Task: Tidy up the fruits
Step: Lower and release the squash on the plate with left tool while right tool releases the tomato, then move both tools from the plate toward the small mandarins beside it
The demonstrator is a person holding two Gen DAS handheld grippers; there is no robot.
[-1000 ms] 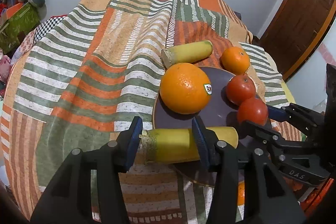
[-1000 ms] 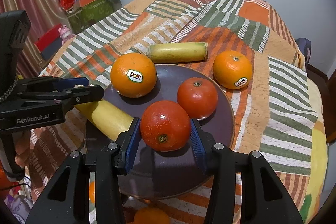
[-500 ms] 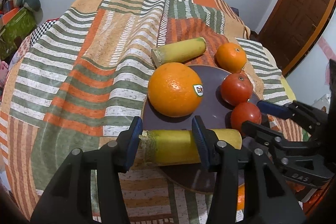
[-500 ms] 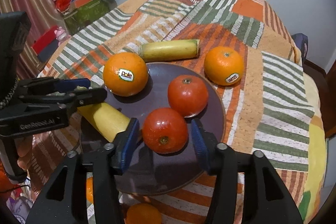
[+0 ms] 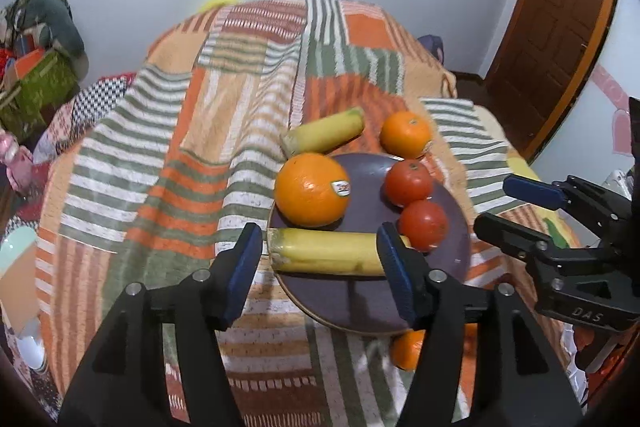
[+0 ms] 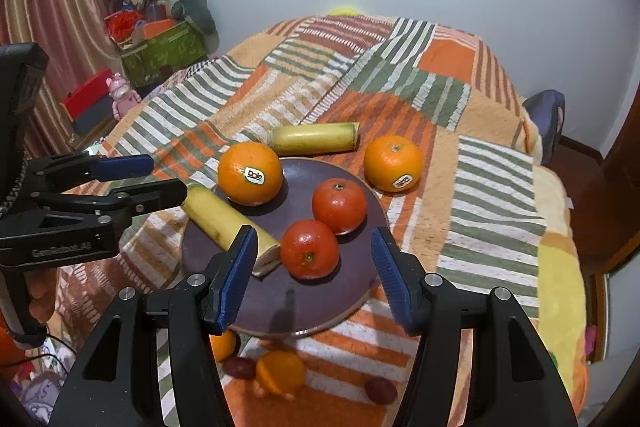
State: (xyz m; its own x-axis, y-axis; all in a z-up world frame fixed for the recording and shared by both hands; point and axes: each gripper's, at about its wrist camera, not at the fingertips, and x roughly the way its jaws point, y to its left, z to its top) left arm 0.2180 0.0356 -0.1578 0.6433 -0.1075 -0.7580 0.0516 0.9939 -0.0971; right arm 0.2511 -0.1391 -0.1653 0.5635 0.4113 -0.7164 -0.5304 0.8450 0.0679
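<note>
The left tool (image 5: pixel 320 259) stands released, its blue ribbed pads spread wide on either side of a yellow banana piece (image 5: pixel 328 253) without touching it. That smooth, blunt-cut cylinder lies on the near-left part of a dark purple round plate (image 5: pixel 456 259), its long axis running crosswise to the tool, one end poking over the plate's left rim. Just beyond it sits a large dimpled orange (image 5: pixel 312 189) with a sticker.

The right tool (image 6: pixel 314 263) is also released, pads well apart and hovering above the plate (image 6: pixel 260 307). Between and just ahead of its pads sits a glossy red tomato (image 6: pixel 310 249), stem scar facing the tool; a second tomato (image 6: pixel 339 205) is just behind it, the two nearly touching. The banana piece (image 6: pixel 224 217) runs diagonally away to the tool's left.

Beyond the plate, on the bed's woven striped patchwork cover (image 6: pixel 492 187), a second banana piece (image 6: pixel 314 138) lies crosswise, and a smaller stickered orange (image 6: pixel 393 163) rests to its right, off the plate. Small fruits lie below the plate's near rim, blurred.
</note>
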